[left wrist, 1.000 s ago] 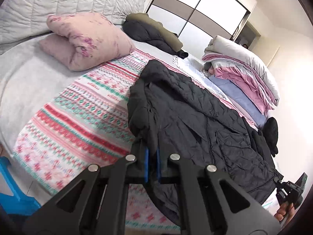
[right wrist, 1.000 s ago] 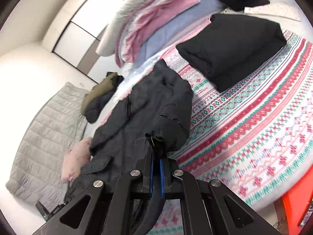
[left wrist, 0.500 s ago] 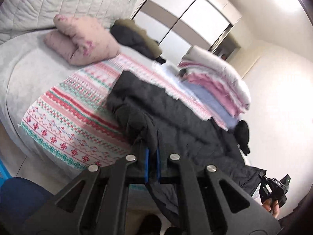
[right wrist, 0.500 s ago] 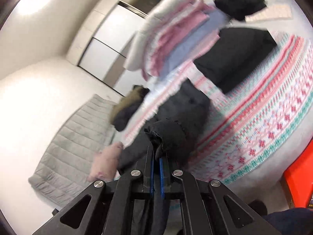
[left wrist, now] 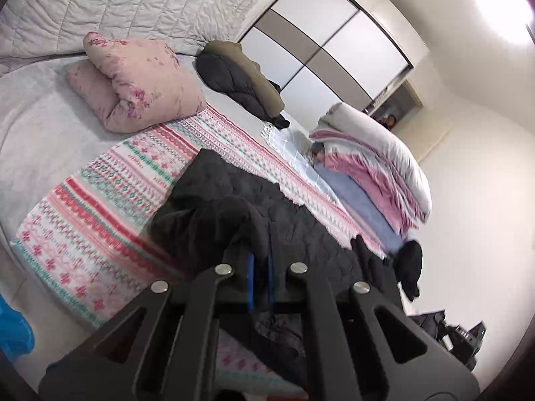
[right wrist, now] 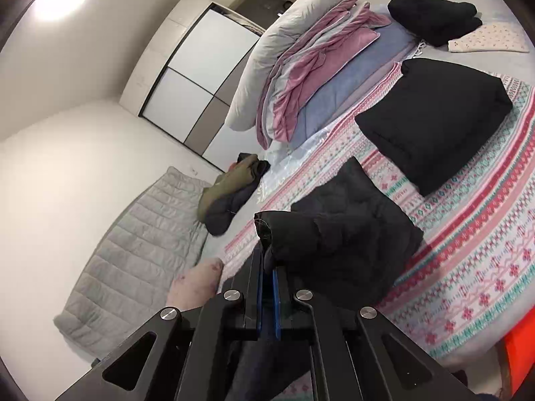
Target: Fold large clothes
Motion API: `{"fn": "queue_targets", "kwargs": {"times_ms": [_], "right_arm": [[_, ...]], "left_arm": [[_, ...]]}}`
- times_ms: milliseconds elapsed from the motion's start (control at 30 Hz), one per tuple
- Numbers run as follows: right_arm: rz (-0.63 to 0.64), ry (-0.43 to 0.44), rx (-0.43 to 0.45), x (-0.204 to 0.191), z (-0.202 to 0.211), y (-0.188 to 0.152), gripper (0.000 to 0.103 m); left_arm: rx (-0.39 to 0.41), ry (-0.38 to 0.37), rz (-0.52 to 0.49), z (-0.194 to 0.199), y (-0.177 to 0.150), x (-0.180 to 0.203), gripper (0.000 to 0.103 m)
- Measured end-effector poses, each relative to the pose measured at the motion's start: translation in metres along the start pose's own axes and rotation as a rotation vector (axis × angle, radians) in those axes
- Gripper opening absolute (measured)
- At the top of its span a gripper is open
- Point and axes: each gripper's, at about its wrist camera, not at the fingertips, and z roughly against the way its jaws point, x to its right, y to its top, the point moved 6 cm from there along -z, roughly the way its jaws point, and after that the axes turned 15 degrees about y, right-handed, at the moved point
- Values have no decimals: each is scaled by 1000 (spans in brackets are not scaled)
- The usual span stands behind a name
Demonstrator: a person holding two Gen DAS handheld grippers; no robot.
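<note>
A large black quilted jacket lies on the patterned red, green and white blanket on the bed. My left gripper is shut on one edge of the jacket and holds it lifted and folded over. My right gripper is shut on another edge of the same jacket, bunched above the blanket. The right gripper also shows at the lower right of the left wrist view.
A pink pillow and an olive and black coat lie near the grey headboard. Stacked duvets and a small black garment sit at the far side. A folded black garment lies on the blanket. A blue object is at the bed's left.
Both grippers have lifted their jacket edges and carried them forward over the bed. The jacket, spread long before, is now folded over itself into a shorter bunch.
</note>
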Motion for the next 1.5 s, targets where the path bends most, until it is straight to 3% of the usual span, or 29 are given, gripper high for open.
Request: {"fn": "queue_targets", "kwargs": {"times_ms": [200,333,433,567,667,767,833,867,900,1000,1100,1167,1200,1233,1267,1500], "right_arm": [[-36,-1,30,5,-53,49,4],[-93,-20,30,32,-109,76,4],[-142,-100,12,70,-154,89,4],[-222,-209,-39,134,-199,92,10],[-284,-302,-98,185,-219,87,20],[-338,-303,-95,207,-218,93,28],[-271,-296,-64,204,-210,109,44],[-228,-312,-53,201,-206,115,59],[-182,-338,-44,199,-203,119,64],[-5,-429,-112,194,-211,120,66],[84,-463,-240,200,-229,105,65],[114,-471,-255,204,-237,99,60],[133,-472,-263,206,-242,97,33],[153,-482,-281,207,-246,94,16],[165,-498,-293,208,-249,93,7],[298,-488,-166,161,-268,117,5]], "left_arm": [[-9,53,79,-51,49,31,8],[-61,106,163,-125,74,41,9],[-146,97,154,-190,77,41,14],[-253,113,142,-255,73,25,46],[-263,146,116,-275,80,15,51],[-202,154,65,-275,97,12,73],[-149,179,68,-271,106,1,74],[-137,194,90,-271,109,-6,75],[-140,203,114,-272,109,-13,75],[-223,209,89,-291,95,-17,75],[-366,212,54,-318,72,-11,75],[-364,232,45,-326,64,-8,70],[-339,245,13,-326,64,-5,49],[-328,262,-17,-324,63,-3,34],[-313,291,-54,-324,64,1,13],[-117,275,-101,-306,101,39,8]]}}
